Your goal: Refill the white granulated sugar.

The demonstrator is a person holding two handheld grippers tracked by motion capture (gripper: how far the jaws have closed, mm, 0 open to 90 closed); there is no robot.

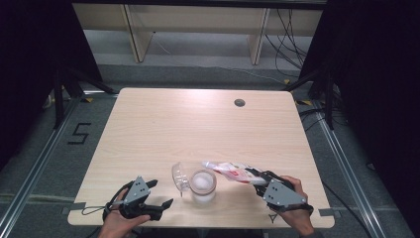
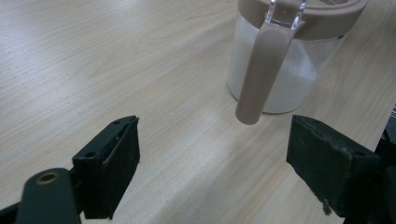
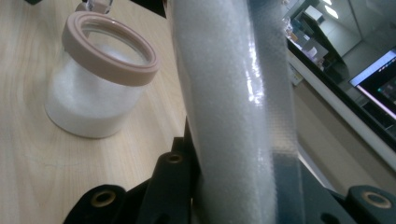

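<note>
Pouring looks near: your right gripper (image 1: 253,177) clamps the white-filled bag (image 1: 228,170), its far end just above and right of the open jar (image 1: 203,184), so tip it over the rim, while your left gripper (image 1: 157,192) waits open beside the jar.

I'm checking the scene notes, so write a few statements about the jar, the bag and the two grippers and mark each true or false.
1. The right gripper grips a bag of white grains. True.
2. The jar is empty. False: white grains lie in it.
3. The jar's lid is swung open. True.
4. The left gripper holds the jar. False: its jaws stand open, apart from it.
5. The bag lies flat on the table. False: it is held above it, near the jar.
</note>
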